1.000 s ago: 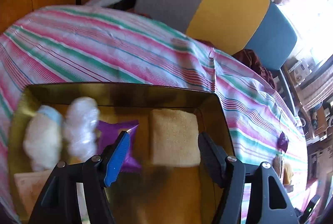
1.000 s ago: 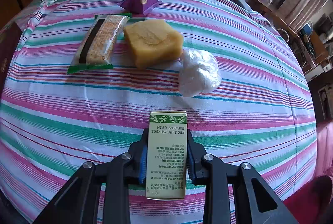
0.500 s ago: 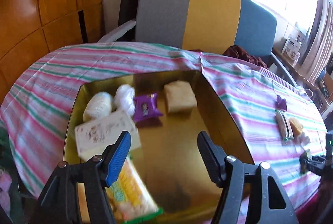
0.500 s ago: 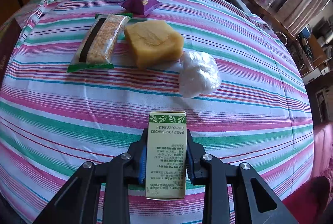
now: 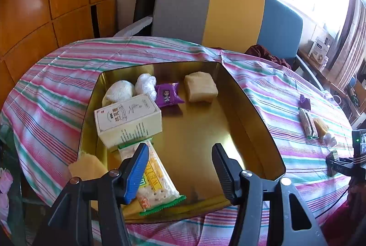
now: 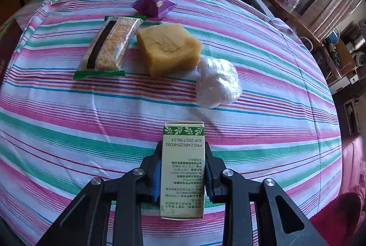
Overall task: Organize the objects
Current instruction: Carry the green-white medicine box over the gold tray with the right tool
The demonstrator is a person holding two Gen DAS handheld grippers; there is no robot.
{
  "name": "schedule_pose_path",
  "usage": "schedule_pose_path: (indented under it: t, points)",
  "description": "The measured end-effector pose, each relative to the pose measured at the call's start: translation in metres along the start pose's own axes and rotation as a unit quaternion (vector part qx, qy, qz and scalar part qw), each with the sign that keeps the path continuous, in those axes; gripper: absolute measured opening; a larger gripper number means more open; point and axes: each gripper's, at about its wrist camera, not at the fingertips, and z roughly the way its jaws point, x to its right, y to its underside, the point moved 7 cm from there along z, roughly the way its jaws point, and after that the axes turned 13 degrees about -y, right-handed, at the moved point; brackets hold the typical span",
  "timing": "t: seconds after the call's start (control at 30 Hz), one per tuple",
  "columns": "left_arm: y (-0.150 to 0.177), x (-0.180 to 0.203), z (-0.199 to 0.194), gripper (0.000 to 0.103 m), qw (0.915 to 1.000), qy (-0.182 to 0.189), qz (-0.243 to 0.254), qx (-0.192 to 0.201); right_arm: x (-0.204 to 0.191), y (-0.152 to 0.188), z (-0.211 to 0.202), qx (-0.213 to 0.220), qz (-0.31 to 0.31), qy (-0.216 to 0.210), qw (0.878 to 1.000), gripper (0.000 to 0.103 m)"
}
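The right hand-held gripper (image 6: 183, 174) is clamped on the green-and-cream carton (image 6: 183, 168), held over the desk (image 6: 68, 118) on the near side of the white wrapped ball (image 6: 217, 83). The left hand-held gripper (image 5: 180, 168) holds nothing; its jaws have just been closing while it hangs over the gold tray (image 5: 251, 108). Recommended: keep the carton level and set it on bare tray floor beside the cream box (image 5: 128, 120).

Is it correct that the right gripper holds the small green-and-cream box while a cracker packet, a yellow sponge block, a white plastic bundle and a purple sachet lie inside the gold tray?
Not quite. In the right wrist view, the cracker packet, yellow sponge block, white plastic bundle and purple sachet lie on the striped tablecloth. The right gripper does hold the box.
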Motion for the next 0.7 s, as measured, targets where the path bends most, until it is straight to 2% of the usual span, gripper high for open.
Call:
schedule_pose_path:
  t: [0.1,0.23,0.7]
  points:
    - [0.000,-0.003,-0.005,0.055,0.9999,0.007,-0.004,0.009,0.000,0.001,-0.001,0.001,0.007,-0.002,1.000,0.030]
    - [-0.002,-0.005,-0.012,0.054,0.9997,-0.002,0.002,0.025,0.003,0.000,-0.001,0.001,0.018,-0.006,1.000,0.030]
    - [0.002,-0.024,-0.016,0.038,0.9994,-0.002,-0.008,0.033,-0.006,0.001,-0.010,0.008,0.053,-0.026,0.998,0.030]
